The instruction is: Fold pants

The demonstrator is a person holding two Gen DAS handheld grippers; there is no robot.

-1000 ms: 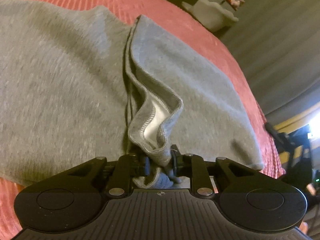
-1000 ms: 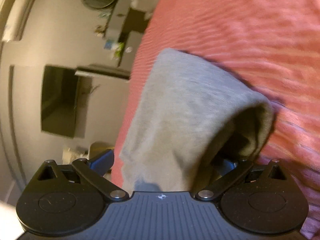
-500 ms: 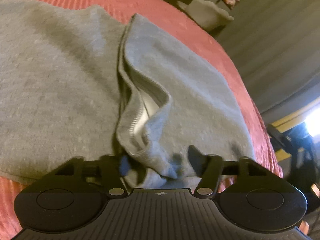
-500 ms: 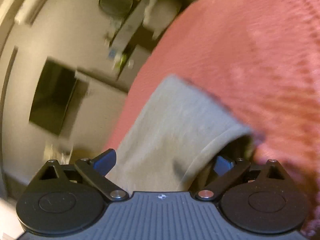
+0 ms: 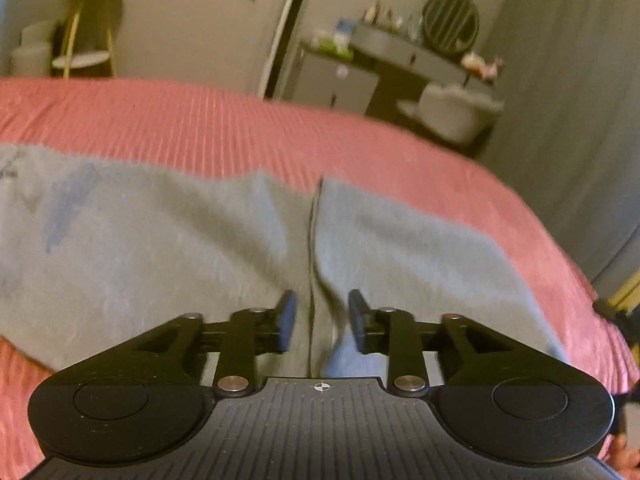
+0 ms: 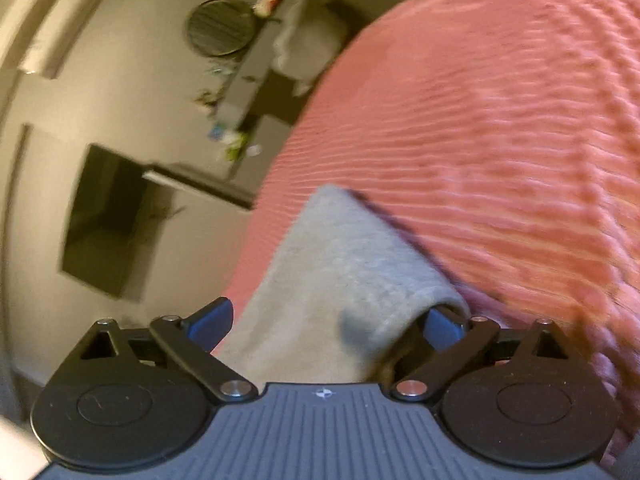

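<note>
Grey pants (image 5: 160, 248) lie flat across the pink bedspread (image 5: 200, 120), folded so that two edges meet along a dark line (image 5: 312, 240) running away from me. My left gripper (image 5: 322, 314) hovers just above that line; its jaws are closing, with fabric beneath and between the blue pads (image 5: 287, 320) but not pressed by them. In the right wrist view an end of the pants (image 6: 340, 264) lies between the wide-apart fingers of my right gripper (image 6: 328, 320). The cloth's rolled edge drapes over the right pad (image 6: 440, 322); nothing is pinched.
The bedspread (image 6: 500, 120) fills the right of the right wrist view, and the bed's edge falls off to the left. Beyond the bed stand a grey desk with small items (image 5: 400, 52), a pale fluffy chair (image 5: 448, 112) and a grey curtain (image 5: 560, 80). A dark panel (image 6: 108, 216) hangs on the wall.
My left gripper let go of the bunched hem, rose and tipped up; the hem now lies flat. The right gripper stayed open, rolled and pulled back along the cloth.
</note>
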